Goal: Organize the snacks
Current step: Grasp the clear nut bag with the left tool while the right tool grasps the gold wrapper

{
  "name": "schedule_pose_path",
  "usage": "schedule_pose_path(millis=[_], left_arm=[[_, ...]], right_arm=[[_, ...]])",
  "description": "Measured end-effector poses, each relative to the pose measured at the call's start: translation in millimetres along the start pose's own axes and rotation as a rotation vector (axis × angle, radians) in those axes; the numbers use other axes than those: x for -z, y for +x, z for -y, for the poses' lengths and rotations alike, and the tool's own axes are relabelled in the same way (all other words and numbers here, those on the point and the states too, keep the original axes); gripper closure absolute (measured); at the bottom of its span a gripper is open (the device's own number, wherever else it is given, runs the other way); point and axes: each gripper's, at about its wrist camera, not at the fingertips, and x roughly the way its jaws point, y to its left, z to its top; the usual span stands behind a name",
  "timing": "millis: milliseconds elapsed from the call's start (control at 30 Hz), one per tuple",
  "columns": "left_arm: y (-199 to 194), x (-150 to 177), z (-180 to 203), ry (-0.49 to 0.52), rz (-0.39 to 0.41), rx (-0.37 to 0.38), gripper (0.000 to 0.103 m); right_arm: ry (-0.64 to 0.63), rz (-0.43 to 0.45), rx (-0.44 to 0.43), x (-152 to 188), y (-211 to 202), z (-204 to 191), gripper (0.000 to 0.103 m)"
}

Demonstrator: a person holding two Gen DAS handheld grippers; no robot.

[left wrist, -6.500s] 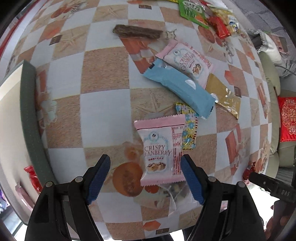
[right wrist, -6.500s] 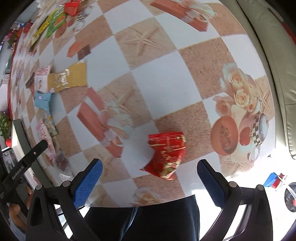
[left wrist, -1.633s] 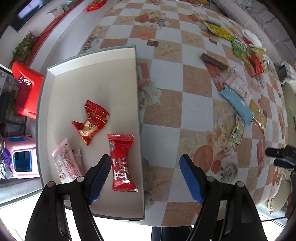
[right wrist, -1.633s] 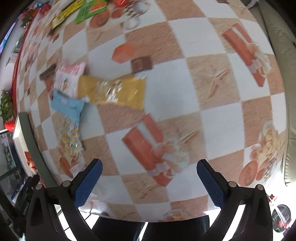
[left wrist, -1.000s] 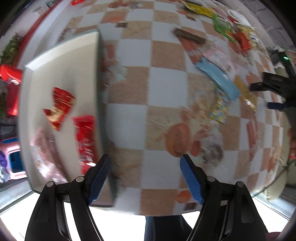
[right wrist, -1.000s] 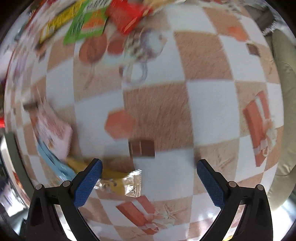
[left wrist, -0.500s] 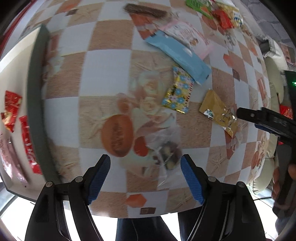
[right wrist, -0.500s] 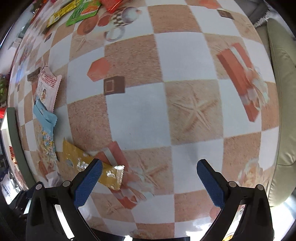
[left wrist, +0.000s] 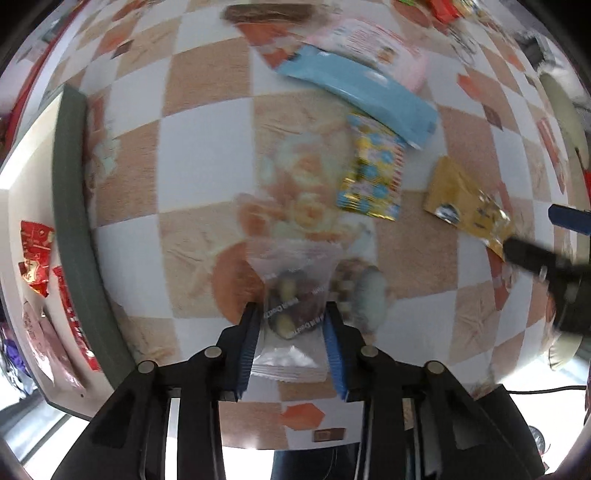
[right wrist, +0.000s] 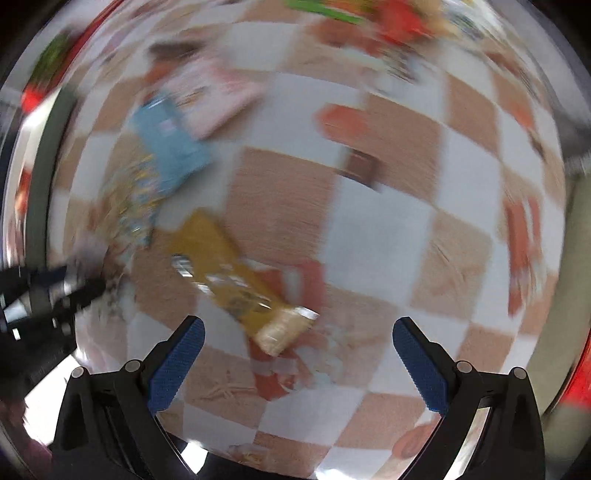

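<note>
left tool [left wrist: 291, 328] pinching clear bag [left wrist: 291, 306] on table [left wrist: 207, 147]; judged next: lift, carry to tray [left wrist: 70, 192]. right tool [right wrist: 295, 354] spread above gold pack [right wrist: 225, 280].

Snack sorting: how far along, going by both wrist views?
Done: red packets and a pink one lie in the white tray. In hand: the left gripper is shut on a clear plastic snack bag; the open right gripper hangs over a yellow foil packet. Left on the checkered tablecloth: blue packet, pink cranberry packet, patterned gold wrapper, brown bar.
</note>
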Motion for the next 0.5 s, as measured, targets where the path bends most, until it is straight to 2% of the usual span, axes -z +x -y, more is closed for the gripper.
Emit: schedule_pose_path(millis=[133,200,267,467,500], left_arm=[[-2,2,-9,0.024,0.036,0.001,0.063],[-1,3,-11,0.035,0.040,0.007,0.054],[0,1,-15,0.034,0.035,0.005,0.039],[-6,-4,-12,0.036,0.046,-0.002,0.024],[4,-1,-13,0.039,0.048,-0.002,0.023]], right_arm=[[-0.145,-0.047,0.025,-12,13,-31,0.000],[-0.192,-0.063,0.043,-15,19,-42,0.000],[-0.227,-0.083,0.055,-15,25,-49,0.000],[-0.253,-0.031,0.057,-1,23,-68,0.000],[-0.259,-0.028,0.057,-3,26,-52,0.000]])
